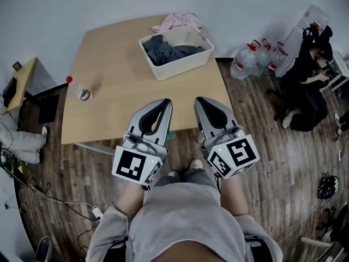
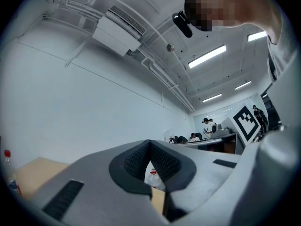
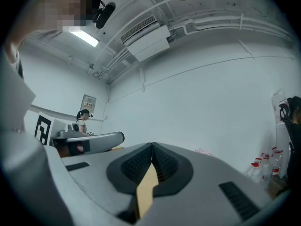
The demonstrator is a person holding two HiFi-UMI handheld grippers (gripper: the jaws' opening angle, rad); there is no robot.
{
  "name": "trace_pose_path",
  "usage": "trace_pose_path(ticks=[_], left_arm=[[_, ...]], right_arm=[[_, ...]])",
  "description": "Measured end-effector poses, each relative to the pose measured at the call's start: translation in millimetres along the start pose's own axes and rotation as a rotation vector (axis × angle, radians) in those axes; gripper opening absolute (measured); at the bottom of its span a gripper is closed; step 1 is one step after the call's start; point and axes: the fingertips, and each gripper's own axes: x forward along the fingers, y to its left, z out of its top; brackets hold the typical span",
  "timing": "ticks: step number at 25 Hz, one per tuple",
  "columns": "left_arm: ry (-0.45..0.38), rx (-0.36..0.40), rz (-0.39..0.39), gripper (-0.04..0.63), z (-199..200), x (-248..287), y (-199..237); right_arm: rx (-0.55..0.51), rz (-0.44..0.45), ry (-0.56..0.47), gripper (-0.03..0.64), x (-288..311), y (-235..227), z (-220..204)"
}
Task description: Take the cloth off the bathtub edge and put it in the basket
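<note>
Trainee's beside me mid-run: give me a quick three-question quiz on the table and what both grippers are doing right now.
1. True or false: the white plastic basket holds a dark grey cloth.
2. Where does the crumpled pink cloth lie? A) inside the basket B) beyond the basket, at the far edge of the light wooden table C) on the floor
3. Fill in: the jaws of the left gripper and the right gripper are both ____.

Key: 1 true; 2 B; 3 shut, with nothing between them.
</note>
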Motion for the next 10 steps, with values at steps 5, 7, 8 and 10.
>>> trace_pose_path(ticks=[5, 7, 8, 10], left_arm=[[-0.002, 0.002, -0.013, -0.003, 2.2, -1.6, -2.6], [-0.001, 0.002, -0.015, -0.003, 2.2, -1.9, -4.1], [0.000, 0.002, -0.016, -0.003, 2.2, -2.2, -4.8], [0.000, 0.001, -0.018, -0.003, 2.2, -2.9, -6.1]], right_arm=[[-0.005, -0.003, -0.004, 0.011, -2.8, 3.2, 1.7], [-0.004, -0.006, -0.004, 0.011, -4.5, 3.1, 1.8], [-0.004, -0.008, -0.003, 0.011, -5.4, 3.1, 1.7], [-0.004, -0.011, -0.002, 0.011, -7.1, 3.3, 1.7]])
